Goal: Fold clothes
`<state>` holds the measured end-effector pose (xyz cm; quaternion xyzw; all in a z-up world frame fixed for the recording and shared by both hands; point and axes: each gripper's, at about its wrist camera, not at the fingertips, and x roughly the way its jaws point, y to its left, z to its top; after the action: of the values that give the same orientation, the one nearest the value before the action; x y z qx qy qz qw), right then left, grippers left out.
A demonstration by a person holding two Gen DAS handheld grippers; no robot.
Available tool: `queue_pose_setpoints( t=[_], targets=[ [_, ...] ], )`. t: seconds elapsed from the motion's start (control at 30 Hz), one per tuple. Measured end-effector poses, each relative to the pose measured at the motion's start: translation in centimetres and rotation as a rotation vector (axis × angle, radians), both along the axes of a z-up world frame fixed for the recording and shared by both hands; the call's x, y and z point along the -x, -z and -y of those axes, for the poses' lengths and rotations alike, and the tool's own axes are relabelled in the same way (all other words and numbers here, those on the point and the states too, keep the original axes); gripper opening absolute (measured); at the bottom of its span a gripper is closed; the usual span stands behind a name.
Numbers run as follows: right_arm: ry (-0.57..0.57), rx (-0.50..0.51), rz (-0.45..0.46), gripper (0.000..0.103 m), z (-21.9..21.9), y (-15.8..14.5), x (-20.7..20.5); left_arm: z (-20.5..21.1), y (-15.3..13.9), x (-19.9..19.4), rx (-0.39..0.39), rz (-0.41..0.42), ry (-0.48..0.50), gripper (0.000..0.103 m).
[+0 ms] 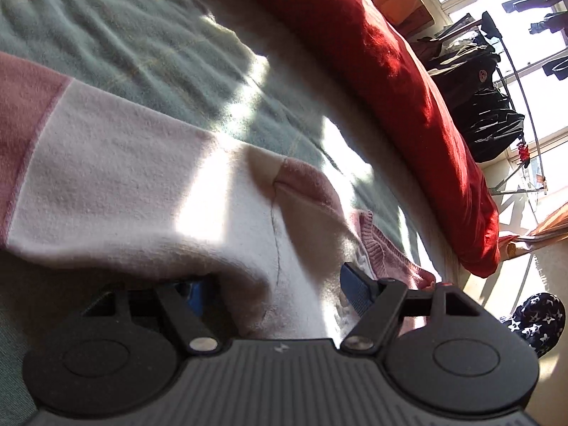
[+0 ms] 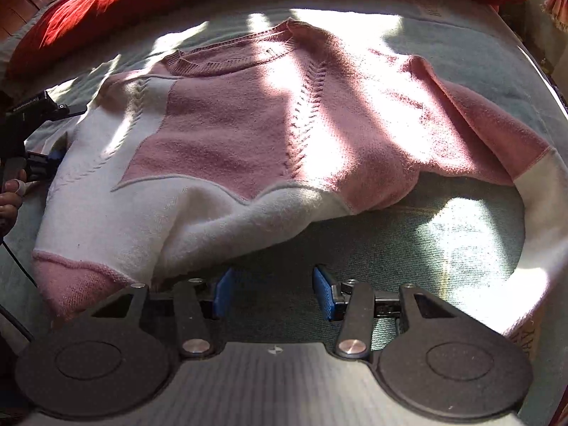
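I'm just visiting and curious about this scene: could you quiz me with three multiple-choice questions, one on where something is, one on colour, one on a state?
1. Where does the sweater lie?
A. On a green blanket on a bed
B. On a hanger
C. In a basket

2. What colours is the sweater?
A. Blue and yellow
B. Pink and white
C. All black

3. How is the right gripper?
A. Shut on a sleeve
B. Open, with nothing between its fingers
C. Out of view

Answers:
1 A, the sweater is spread over the blanket.
2 B, pink chest, white lower part.
3 B, only blanket shows between the blue pads.
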<state>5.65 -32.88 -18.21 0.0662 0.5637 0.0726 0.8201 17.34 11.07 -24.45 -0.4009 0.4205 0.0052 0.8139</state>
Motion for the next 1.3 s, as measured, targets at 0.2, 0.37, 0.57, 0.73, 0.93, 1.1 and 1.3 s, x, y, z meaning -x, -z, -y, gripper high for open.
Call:
queue_pose_setpoints(
  t=[0.2, 0.37, 0.57, 0.73, 0.93, 1.1, 1.3],
  targets=[
    [0.009, 0.023, -0.006, 0.053, -0.4, -0.1, -0.4, -3.8, -1.3, -1.8, -0.015, 0.013, 0.006, 0.074],
    [0.015, 0.028, -0.013, 0.053, -1.0, 0.2, -0.8, -1.6, -0.1, -0.6, -0.012, -0.034, 0.117, 0.074],
    [-0.001, 0.033, -0.025, 0.053, -1.5, 0.2, -0.8, 1.8, 1.3, 3.2, 0.081, -0.039, 0.130, 0.088],
    [0.020, 0.073, -0.029, 0.053, -0.5, -0.8, -0.3, 3.3, 0.5, 4.3, -0.012, -0.078, 0.249, 0.091],
    [0.035, 0.127, 0.042, 0.053, 0.1, -4.9, -1.4, 3.4, -0.5, 4.6, -0.162, -0.161, 0.419, 0.100],
    [-0.155, 0.082, 0.111, 0.054, -6.3, -7.4, -4.5, 2.3, -2.8, 5.9, -0.339, -0.150, 0.455, 0.099],
    [-0.432, 0.054, 0.104, 0.056, -17.8, -6.6, -7.2, -0.3, -4.7, 7.0, -0.481, -0.112, 0.462, 0.099]
  ],
)
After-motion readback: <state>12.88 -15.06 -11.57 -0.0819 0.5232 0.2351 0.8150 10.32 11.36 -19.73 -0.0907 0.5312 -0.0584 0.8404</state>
